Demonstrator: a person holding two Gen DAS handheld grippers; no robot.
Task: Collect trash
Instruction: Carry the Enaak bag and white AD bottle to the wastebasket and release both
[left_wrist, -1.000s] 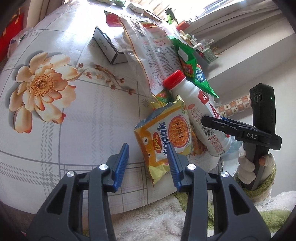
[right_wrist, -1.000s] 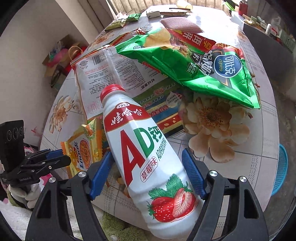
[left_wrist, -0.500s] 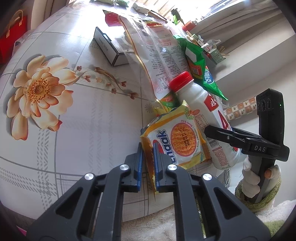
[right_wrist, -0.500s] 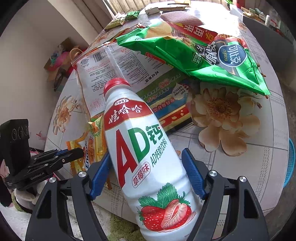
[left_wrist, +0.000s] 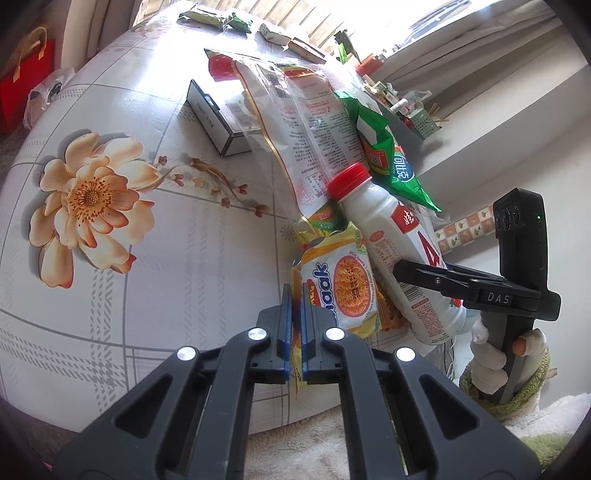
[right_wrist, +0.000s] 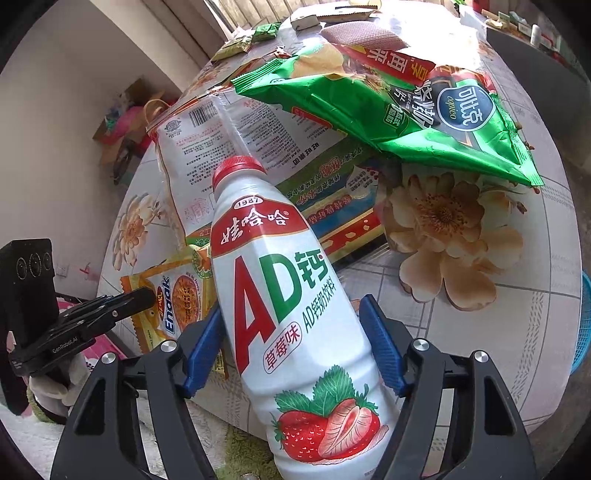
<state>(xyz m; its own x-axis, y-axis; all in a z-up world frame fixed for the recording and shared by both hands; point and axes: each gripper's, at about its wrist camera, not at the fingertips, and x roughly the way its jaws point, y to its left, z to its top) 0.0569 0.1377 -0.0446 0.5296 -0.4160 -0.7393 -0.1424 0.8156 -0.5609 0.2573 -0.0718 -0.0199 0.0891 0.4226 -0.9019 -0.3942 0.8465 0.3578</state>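
On the left, the left claw (left_wrist: 294, 328) had just pressed its blue pads together on the lower edge of the yellow noodle packet (left_wrist: 341, 284), which a second earlier lay loose between spread pads at the near rim of the flowered desk (left_wrist: 155, 258). That wrapper was now secured and looked ready to lift away. Just beside it on the right, the right claw (right_wrist: 291, 345) gripped the white strawberry milk bottle (right_wrist: 280, 295), its jaws having closed slightly on the body. Behind them, a clear printed bag (left_wrist: 314, 122) and a green chip bag (right_wrist: 388, 107) remained uncollected.
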